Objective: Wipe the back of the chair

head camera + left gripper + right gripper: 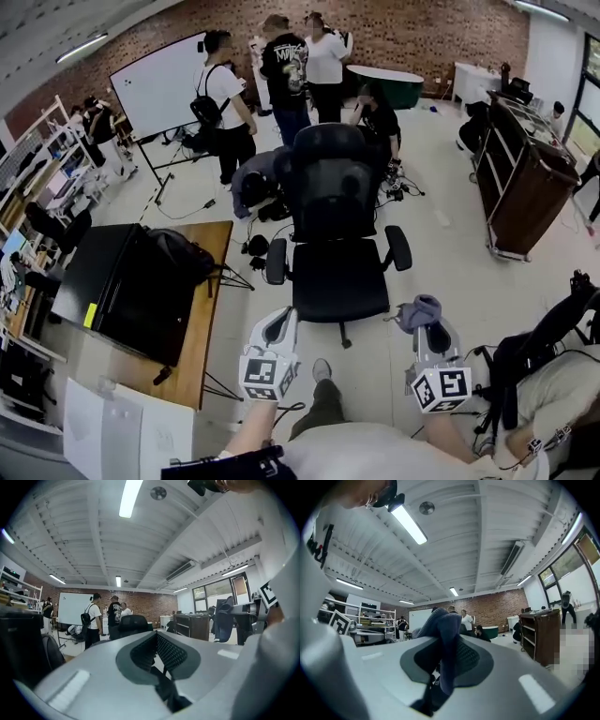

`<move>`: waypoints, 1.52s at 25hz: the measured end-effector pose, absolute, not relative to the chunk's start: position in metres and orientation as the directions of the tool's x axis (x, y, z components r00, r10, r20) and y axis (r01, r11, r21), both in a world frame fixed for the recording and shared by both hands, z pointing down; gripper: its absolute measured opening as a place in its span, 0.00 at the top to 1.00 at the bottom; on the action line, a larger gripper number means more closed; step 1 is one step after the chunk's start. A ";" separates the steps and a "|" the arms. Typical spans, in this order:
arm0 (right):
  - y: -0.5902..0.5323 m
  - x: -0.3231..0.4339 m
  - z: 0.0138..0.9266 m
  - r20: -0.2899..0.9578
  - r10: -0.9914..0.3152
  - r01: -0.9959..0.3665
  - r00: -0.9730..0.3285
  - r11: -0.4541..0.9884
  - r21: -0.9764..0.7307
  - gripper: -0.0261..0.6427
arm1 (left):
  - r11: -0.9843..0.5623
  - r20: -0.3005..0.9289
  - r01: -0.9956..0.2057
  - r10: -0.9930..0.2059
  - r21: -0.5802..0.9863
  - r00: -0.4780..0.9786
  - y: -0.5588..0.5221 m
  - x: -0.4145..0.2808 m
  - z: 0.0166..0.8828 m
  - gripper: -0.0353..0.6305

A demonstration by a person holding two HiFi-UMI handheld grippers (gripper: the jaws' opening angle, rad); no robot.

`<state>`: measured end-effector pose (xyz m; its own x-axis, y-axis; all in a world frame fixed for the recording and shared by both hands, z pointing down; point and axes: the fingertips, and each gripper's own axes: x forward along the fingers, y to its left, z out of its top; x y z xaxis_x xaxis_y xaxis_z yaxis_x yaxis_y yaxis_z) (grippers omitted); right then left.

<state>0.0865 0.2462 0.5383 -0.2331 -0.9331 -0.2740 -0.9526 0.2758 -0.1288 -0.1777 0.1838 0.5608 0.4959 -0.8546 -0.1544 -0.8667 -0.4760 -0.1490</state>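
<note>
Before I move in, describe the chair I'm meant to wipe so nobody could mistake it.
From the brick back wall, come forward over the pale floor to the wooden table on the left. The chair stands just right of it, dead ahead of you. It alone stands out in the open. It is black, with a mesh back, two armrests and its seat turned toward you.

- A red brick wall (422,37) runs behind the whiteboard (159,84).
- Pale floor (441,225) spreads in front of the whiteboard.
- A shelving rack (37,159) stands to its left.
- A dark wooden cart (520,187) stands far to its right.
- Strip lights (130,498) hang on a white ribbed ceiling (70,536) above the whiteboard, with windows (218,590) to its right.
</note>
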 end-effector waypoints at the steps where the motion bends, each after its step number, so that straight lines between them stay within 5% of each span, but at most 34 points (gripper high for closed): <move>1: 0.222 0.083 0.534 -0.274 -0.933 -0.954 -0.232 0.274 -0.125 0.88 | -0.478 -0.164 -0.864 -0.850 -0.157 0.500 0.160 -0.180 0.554 0.85; 14: -0.036 0.039 0.468 -0.275 -0.931 -0.953 -0.241 0.280 -0.112 0.88 | -0.491 -0.157 -0.845 -0.836 -0.213 0.526 -0.089 -0.214 0.491 0.85; 28: -0.164 0.073 0.479 -0.229 -0.917 -0.922 -0.328 0.363 -0.133 0.88 | -0.457 -0.120 -0.877 -0.872 -0.152 0.475 -0.183 -0.157 0.492 0.85; 38: -0.458 -0.040 0.564 0.019 -0.884 -0.876 -0.467 0.460 -0.142 0.88 | -0.377 -0.147 -0.909 -0.903 -0.176 0.403 -0.152 -0.157 0.465 0.85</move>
